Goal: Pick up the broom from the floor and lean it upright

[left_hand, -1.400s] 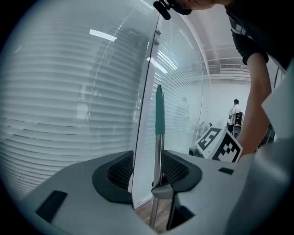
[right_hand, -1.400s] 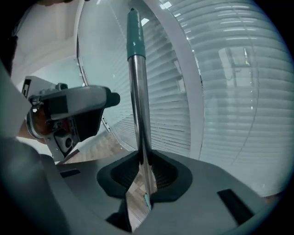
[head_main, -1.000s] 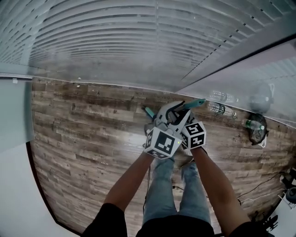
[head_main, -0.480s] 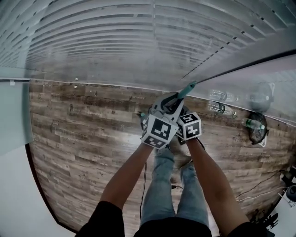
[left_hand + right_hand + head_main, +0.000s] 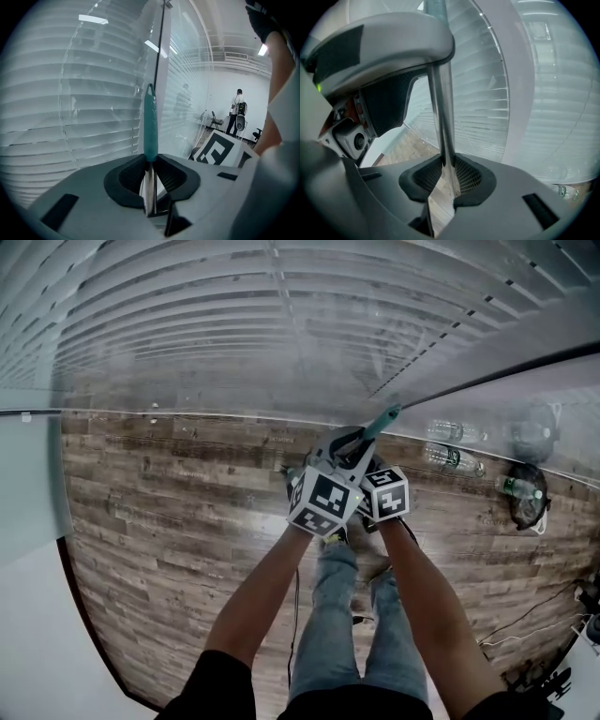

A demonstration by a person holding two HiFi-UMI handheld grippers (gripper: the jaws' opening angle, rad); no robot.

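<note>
Holding broom (image 5: 150,122) upright beside glass wall (image 5: 234,324): left gripper (image 5: 150,180), jaws just closing, clamps shaft under teal grip; right gripper (image 5: 447,176) clamped on shaft lower down. Ease tip onto glass gently before letting go.

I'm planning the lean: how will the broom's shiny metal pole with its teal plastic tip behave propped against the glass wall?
The shiny metal pole looks straight, so probably stiff. Its polished surface may slip under a light grip. Against the glass wall, the teal tip could slide sideways.
</note>
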